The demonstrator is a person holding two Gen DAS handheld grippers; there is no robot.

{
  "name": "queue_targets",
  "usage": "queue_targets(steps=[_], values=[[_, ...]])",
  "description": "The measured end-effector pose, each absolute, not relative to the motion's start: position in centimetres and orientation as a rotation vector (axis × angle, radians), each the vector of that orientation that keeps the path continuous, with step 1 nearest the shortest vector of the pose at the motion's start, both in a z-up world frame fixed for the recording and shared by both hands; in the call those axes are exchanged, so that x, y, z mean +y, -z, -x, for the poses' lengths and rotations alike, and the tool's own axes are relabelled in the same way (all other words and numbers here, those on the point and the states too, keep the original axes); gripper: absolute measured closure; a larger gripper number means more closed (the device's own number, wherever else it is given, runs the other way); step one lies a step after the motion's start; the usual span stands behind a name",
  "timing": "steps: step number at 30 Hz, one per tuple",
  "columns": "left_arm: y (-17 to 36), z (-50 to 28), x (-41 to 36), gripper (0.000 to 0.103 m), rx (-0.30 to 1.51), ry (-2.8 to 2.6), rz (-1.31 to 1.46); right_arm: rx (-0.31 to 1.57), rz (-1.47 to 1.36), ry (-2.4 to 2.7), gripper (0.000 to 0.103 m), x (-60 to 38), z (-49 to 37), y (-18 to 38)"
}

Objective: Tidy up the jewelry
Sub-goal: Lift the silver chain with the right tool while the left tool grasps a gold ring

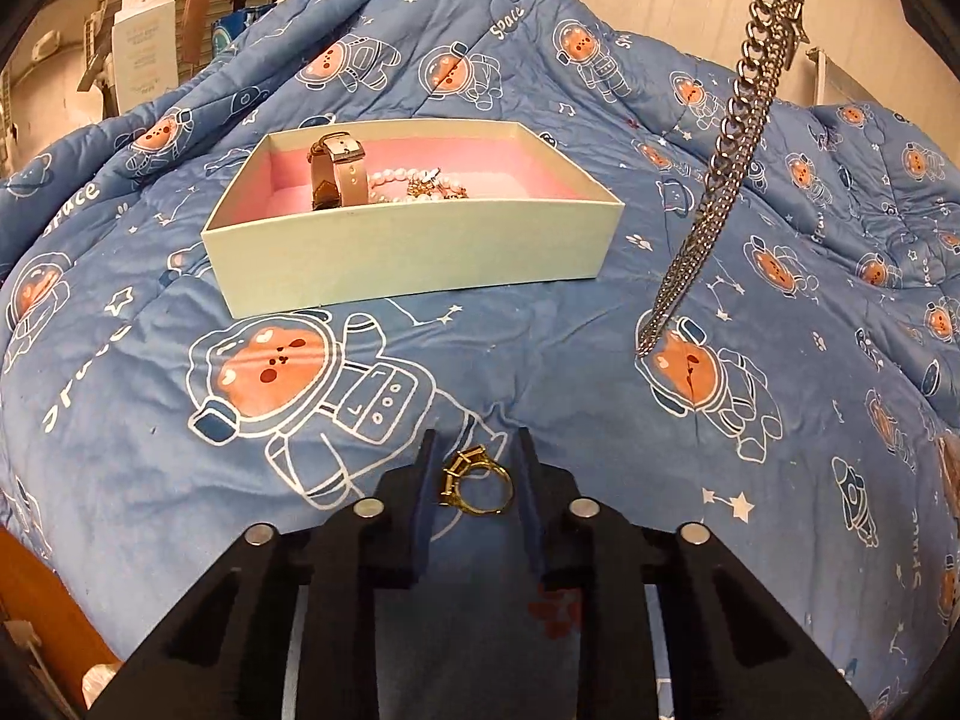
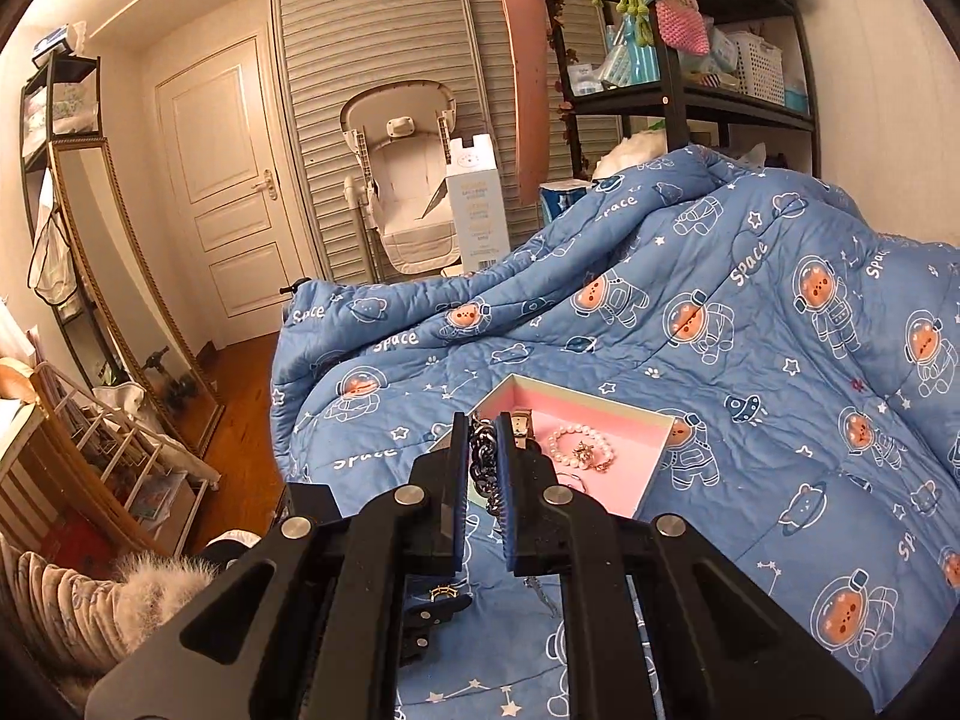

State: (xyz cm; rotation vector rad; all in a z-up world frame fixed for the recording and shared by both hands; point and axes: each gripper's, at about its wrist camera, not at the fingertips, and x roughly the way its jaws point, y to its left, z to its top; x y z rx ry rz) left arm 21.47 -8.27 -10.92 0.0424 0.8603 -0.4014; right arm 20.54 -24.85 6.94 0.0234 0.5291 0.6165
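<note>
left wrist shows my left gripper (image 1: 474,480) open around the gold ring (image 1: 477,483); my right gripper (image 2: 483,474) clenches the silver chain (image 1: 720,180); watch (image 1: 336,171) and pearls (image 1: 408,183) already boxed ahead.

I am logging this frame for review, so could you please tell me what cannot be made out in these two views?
- Silver chain: left wrist view, its top is cut off by the upper edge.
- Right gripper: right wrist view, its fingers hide most of the chain they clamp.
- Watch: its face is turned away; in the right wrist view the fingers cover it.
- Gold ring: whether the left gripper touches it is unclear.
- Pearl bracelet: its charm is too small to identify.
</note>
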Motion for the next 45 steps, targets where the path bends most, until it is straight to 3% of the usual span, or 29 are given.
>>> queue_targets(steps=[18,20,31,32,35,45], values=[[7.9,-19.8,-7.6,0.081,0.829,0.433,-0.036,0.544,-0.050,-0.631,0.094,-25.1,-21.0,-6.6],[7.1,-19.8,-7.2,0.097,0.822,0.436,-0.029,0.540,-0.051,-0.640,0.094,-25.1,-21.2,-7.0],[2.2,-22.6,-4.9,0.097,0.769,0.465,0.025,0.491,-0.047,-0.669,0.094,-24.6,-22.1,-9.6],[2.2,-22.4,-5.0,0.096,0.760,0.463,0.015,0.490,-0.045,-0.669,0.094,-24.5,-22.0,-9.6],[3.6,-21.8,-5.8,0.062,0.783,0.480,-0.009,0.497,-0.045,-0.661,0.094,-24.6,-22.0,-9.4],[10.9,-20.7,-9.0,0.064,0.910,0.502,-0.105,0.500,-0.046,-0.642,0.094,-24.9,-22.2,-9.5]])
